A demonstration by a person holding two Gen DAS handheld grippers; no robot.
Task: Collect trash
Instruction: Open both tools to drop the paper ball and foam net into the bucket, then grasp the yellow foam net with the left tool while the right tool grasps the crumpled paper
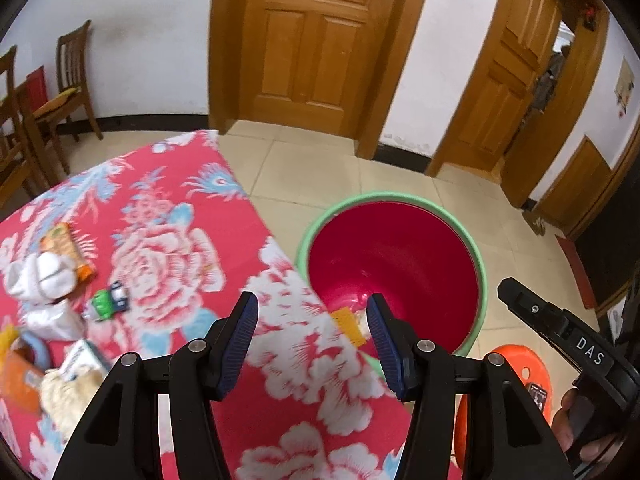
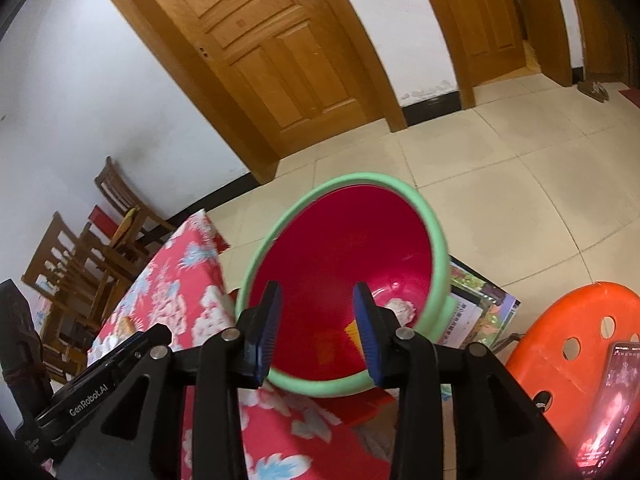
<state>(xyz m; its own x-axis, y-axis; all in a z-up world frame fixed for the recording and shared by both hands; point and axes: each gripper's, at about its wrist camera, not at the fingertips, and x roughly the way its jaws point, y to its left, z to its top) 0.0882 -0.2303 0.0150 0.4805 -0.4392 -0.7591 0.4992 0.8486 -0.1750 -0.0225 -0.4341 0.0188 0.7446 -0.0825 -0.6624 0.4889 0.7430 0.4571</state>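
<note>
Red bin [image 2: 344, 256] with green rim, wrappers [image 2: 400, 308] inside

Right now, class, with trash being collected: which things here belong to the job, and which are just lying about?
Belongs to the job:
red bin
white crumpled paper on the table
orange wrapper
small green packet

Just lying about:
orange stool
phone
wooden chairs
doors

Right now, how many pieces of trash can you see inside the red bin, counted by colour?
White crumpled tissue: 1
Yellow-orange wrapper: 1
Total: 2 pieces showing in the red bin; part of its bottom is hidden, so there could be more.
</note>
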